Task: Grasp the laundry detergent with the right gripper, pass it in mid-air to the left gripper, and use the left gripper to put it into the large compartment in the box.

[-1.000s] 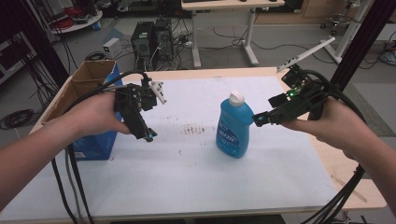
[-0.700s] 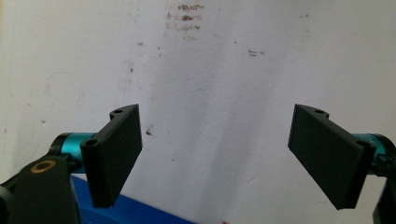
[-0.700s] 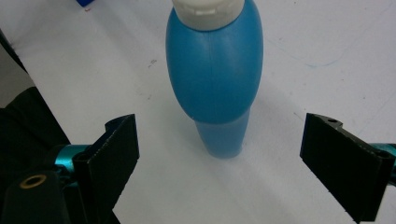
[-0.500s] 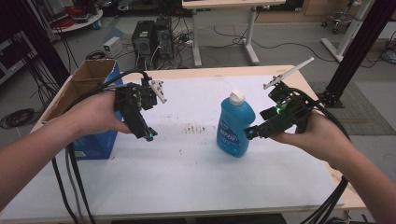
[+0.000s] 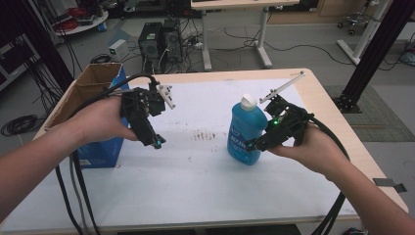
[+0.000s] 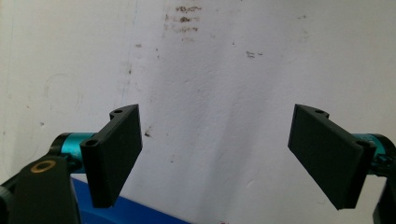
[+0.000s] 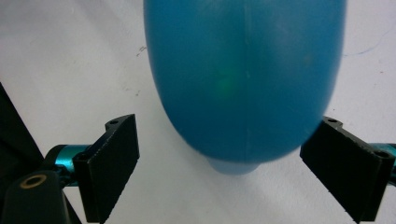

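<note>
The blue dish-soap bottle (image 5: 245,131) stands upright mid-counter (image 5: 195,181). The right gripper (image 5: 255,145), angled in low from the right, has spread fingers (image 7: 112,165) flanking it, not clamped. The left gripper (image 5: 155,142) hovers tilted downward, fingers (image 6: 114,151) released

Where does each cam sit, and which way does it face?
High view: above the person's side of the white table, looking forward and down; forearms, left tool, right tool.
Left gripper view: rides the left tool, facing stained tabletop; open jaws, nothing between.
Right gripper view: rides the right tool, facing the blue bottle between open jaws.
Shared: the bottle in high and right gripper views.
</note>
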`<state>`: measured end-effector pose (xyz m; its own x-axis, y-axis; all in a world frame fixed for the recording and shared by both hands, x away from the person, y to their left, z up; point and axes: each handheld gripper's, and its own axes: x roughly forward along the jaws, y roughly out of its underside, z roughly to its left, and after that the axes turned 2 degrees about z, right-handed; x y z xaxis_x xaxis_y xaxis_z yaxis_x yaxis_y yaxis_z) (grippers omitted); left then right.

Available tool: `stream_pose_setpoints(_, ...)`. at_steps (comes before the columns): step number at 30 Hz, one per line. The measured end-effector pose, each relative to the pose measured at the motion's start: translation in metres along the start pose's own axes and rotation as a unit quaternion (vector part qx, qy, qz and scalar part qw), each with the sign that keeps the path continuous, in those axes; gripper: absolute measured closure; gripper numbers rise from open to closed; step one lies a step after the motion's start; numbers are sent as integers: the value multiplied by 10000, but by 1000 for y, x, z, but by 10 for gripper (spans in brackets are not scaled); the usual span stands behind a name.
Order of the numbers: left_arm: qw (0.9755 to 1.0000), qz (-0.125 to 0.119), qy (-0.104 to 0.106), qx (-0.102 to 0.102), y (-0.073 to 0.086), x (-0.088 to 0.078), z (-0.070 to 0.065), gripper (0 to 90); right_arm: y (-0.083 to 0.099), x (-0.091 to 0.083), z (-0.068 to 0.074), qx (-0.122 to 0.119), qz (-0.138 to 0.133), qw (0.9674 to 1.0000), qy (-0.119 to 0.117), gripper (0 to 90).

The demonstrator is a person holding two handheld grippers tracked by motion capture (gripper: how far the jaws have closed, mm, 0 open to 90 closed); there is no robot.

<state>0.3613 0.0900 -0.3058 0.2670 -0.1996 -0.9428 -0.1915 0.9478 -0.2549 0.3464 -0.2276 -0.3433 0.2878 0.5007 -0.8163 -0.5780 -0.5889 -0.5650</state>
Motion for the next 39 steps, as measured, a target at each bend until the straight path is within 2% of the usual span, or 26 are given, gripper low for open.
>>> stream_pose_setpoints(9, 10000, -22, -17, -11, 0, -1, 0, 177, -5, 8, -1, -4, 18, 9999, 151, 123)
stream_pose_setpoints(10, 10000, -25, -13, -11, 1, -1, 0, 177, -5, 8, -1, -1, 3, 9999, 155, 168)
stream_pose_setpoints(33, 10000, -52, -4, -27, 0, -3, 2, 177, -7, 10, 0, 76, -87, 9993, 352, 184)
stream_pose_setpoints(34, 10000, -60, -1, -31, 0, -3, 2, 177, -8, 9, 0, 70, -90, 9992, 373, 210)
stream_pose_setpoints(35, 10000, -61, 2, -19, -1, -3, 2, 178, -8, 9, 0, 28, -136, 9995, 296, 260)
stream_pose_setpoints(39, 10000, -54, 0, -23, -1, -3, 2, 177, -9, 10, 0, 41, -144, 9993, 339, 260)
